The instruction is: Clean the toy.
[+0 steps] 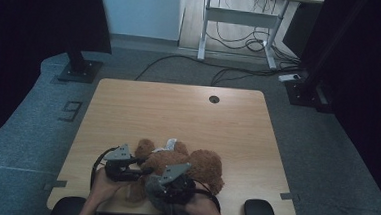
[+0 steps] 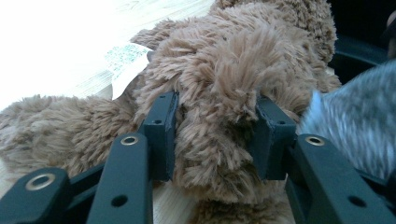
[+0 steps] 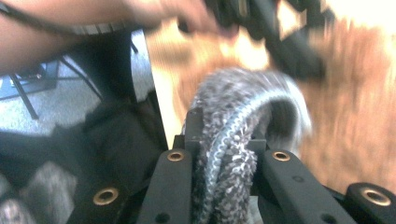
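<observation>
Grey knitted cloth (image 3: 233,140) sat nearest the lens in the right gripper view, bunched between the jaws of the right tool (image 3: 224,140) — clenched on it, likely so the fabric stayed gathered and could be pulled toward the bear; that view was blurred, so the cloth's shape was hard to tell. Left tool (image 2: 217,135) was clamped on a thick fold of the teddy bear (image 2: 224,70), fur bulging between the pads — probably pinning the toy steady while the other hand worked the cloth beside it. Bear lay on its side at the near edge of the bench (image 1: 178,107), between both tools, with a white tag (image 2: 123,60) sticking out on the far side; the grey cloth touched the bear at its near side. Count: one bear, one grey cloth, one tag, two tools, one bench.
</observation>
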